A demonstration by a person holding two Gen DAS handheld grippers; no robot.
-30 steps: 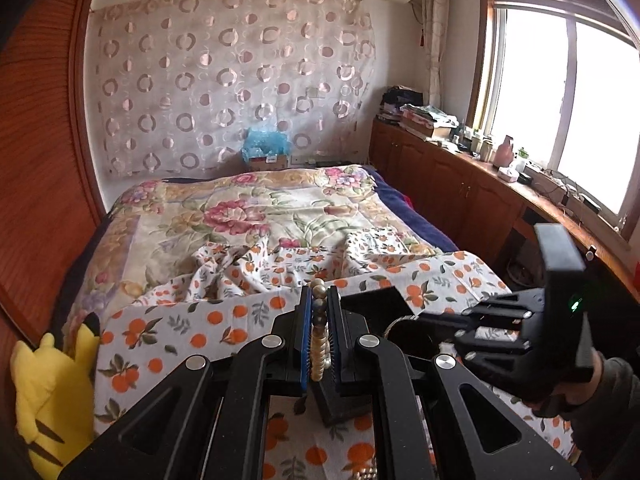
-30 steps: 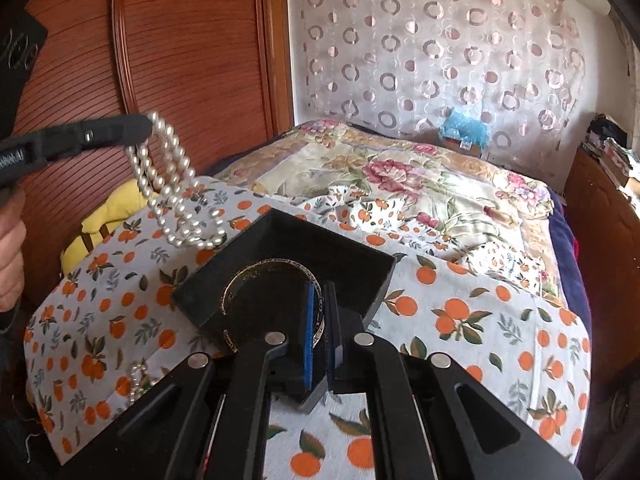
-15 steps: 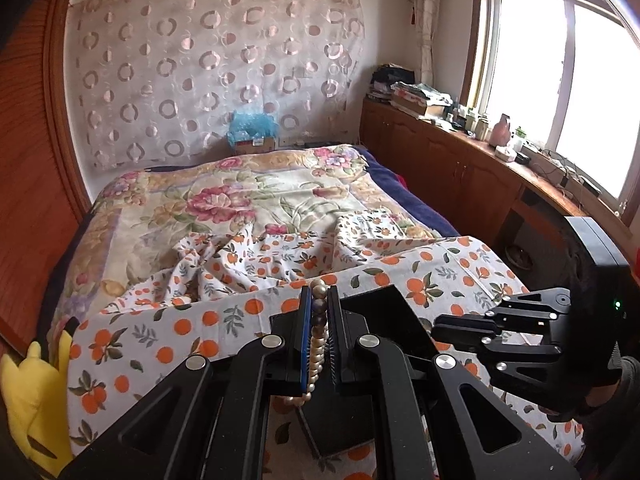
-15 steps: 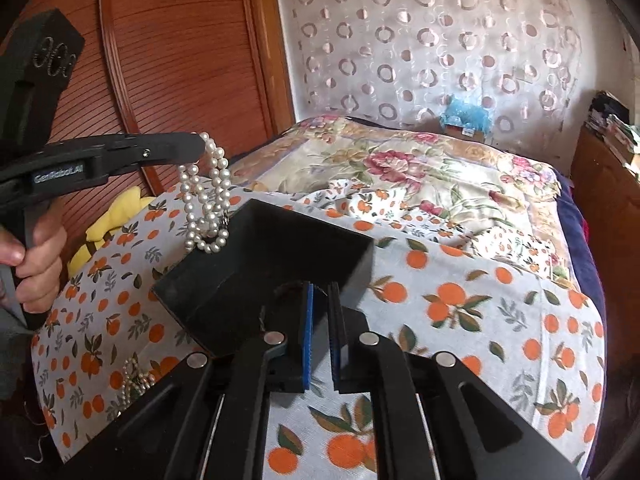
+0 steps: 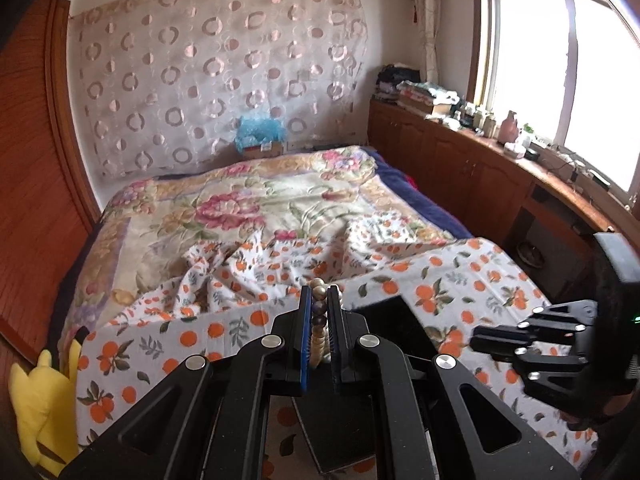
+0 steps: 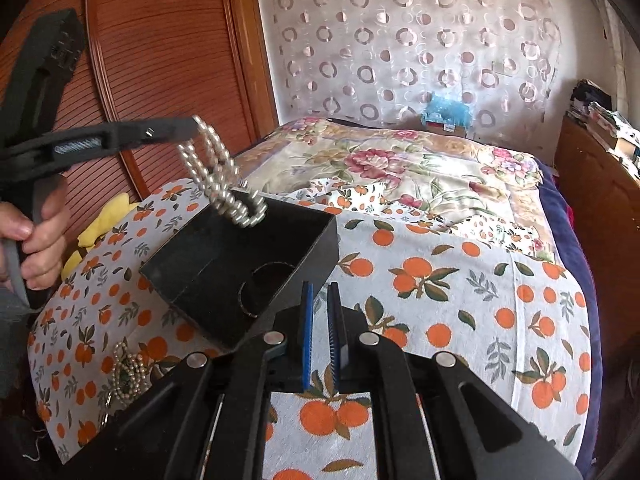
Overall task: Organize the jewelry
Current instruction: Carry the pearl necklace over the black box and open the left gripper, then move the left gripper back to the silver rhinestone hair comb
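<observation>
The left gripper [image 5: 320, 320] is clamped on a pearl strand [image 6: 224, 176], its blue pads pressing the beads from both sides. From the right wrist view the strand hangs in several loops from the gripper's tip, and the lowest loops dangle over the far left corner of a black box [image 6: 304, 256] — whether they touch its rim cannot be told. A hand [image 6: 40, 236] grips the left tool's handle at the left edge of that view.

The box stands open on a cloth [image 6: 460, 300] printed with oranges, spread over the near end of a bed. Inside, on the box floor, lies a thin bangle [image 6: 256, 292], partly hidden by the near wall. A second pearl piece [image 6: 128, 372] lies bunched on the cloth to the left of the box, near the cloth's edge and well apart from the hanging strand.

The right gripper [image 6: 320, 332] sits just beside the box's near right corner, over the cloth. Its jaws stand nearly together, a narrow slit between the pads, and nothing is held in them. In the left wrist view it appears at the right, low over the cloth and apart from the box.

A yellow plush toy [image 5: 44, 400] lies at the left side of the bed — beyond it, a floral quilt [image 5: 240, 208] covers the rest.
</observation>
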